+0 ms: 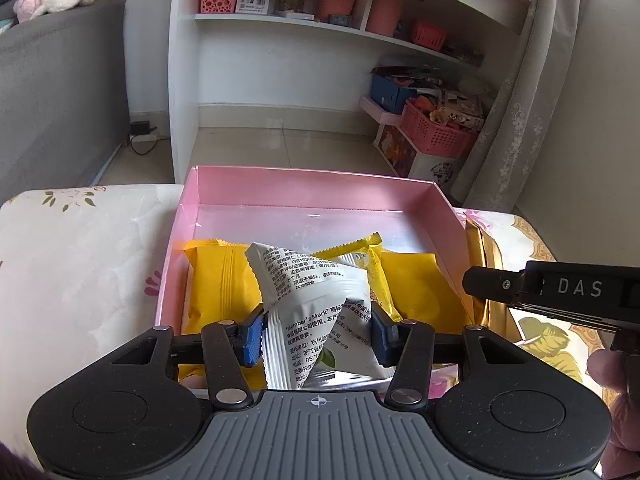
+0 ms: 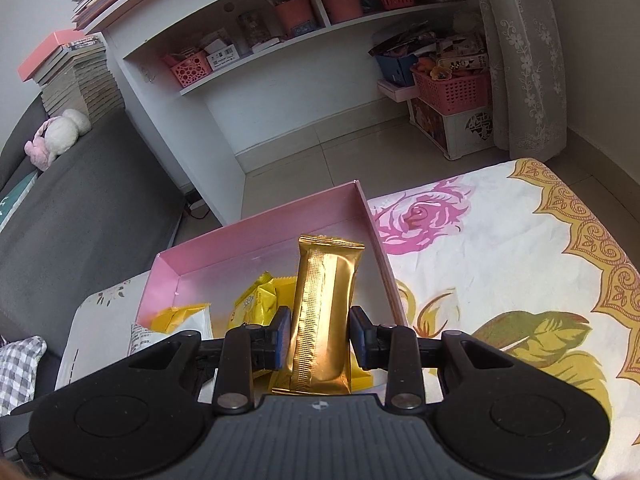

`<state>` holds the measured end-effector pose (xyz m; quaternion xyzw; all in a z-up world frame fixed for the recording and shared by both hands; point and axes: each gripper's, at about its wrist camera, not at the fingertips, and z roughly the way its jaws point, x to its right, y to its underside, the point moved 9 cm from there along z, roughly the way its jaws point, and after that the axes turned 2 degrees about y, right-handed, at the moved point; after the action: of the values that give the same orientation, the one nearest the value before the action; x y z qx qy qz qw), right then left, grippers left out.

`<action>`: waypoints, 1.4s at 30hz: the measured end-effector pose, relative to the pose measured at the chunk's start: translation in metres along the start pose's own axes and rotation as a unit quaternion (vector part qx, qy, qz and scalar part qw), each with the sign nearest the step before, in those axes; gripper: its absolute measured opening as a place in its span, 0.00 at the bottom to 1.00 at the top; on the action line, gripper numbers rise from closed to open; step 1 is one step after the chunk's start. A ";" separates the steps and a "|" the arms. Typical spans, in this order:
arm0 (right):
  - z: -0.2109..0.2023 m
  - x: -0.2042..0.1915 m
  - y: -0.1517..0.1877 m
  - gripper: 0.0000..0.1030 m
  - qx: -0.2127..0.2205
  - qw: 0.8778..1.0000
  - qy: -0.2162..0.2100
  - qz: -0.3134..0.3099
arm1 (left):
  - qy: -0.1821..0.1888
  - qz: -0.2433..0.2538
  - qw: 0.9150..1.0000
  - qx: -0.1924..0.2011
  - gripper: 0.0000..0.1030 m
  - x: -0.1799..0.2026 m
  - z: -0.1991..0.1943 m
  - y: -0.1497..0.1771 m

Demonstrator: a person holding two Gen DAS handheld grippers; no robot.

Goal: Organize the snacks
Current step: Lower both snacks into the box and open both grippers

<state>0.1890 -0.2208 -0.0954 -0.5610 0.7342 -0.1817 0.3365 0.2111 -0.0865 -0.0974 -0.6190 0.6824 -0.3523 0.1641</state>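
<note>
Two grippers are each carrying one snack over the pink box (image 1: 436, 204). The left gripper (image 1: 318, 330) is clamping a white packet (image 1: 316, 300) between its blue pads (image 1: 253, 338), gripping it across the lower middle so the crimped top corner is sticking up and away. The right gripper (image 2: 320, 340) is squeezing a gold bar (image 2: 324, 312) at its lower half, holding it upright with its sealed top edge pointing toward the far wall of the box.

Both wrappers are looking light and thin. The white packet is creasing under the pads, so it is probably soft and puffy and liable to twist or slide if gripped by a corner; the middle of its body seems the safer hold. The gold bar's foil is shining and likely slippery, though the bar inside is seeming stiffer, and gripping across its narrow width is keeping it steady.

Below them, yellow packets (image 1: 218, 280) are lying inside the box, filling most of the near half, while the far half is showing bare floor. Those packets are sitting right under the white packet, so it may land on top of them rather than flat. The box walls are standing near both grippers, and the right gripper is reaching in just beside the box's right wall in the left wrist view. A flowered cloth (image 2: 500, 264) is covering the surface under the box.
</note>
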 end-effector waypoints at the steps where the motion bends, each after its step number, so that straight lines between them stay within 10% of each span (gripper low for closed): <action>1: 0.002 0.001 0.000 0.23 0.000 1.000 0.001 0.000 | -0.003 0.002 1.000 -0.001 0.47 -0.001 0.003 -0.001; 14: 0.017 0.001 -0.004 0.23 0.004 1.000 -0.009 0.006 | -0.001 0.001 1.000 0.004 0.51 -0.003 0.020 -0.006; 25: -0.006 0.003 -0.010 0.58 0.018 1.000 -0.004 -0.003 | 0.021 0.011 1.000 -0.002 0.82 0.009 -0.004 -0.004; 42: -0.079 0.003 0.002 0.82 0.029 0.999 0.009 -0.035 | 0.013 0.076 0.997 -0.011 0.92 0.014 -0.083 0.022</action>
<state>0.1323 -0.2316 -0.0414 -0.5750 0.7113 -0.2193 0.3395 0.1374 -0.0768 -0.0513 -0.5626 0.7333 -0.3397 0.1743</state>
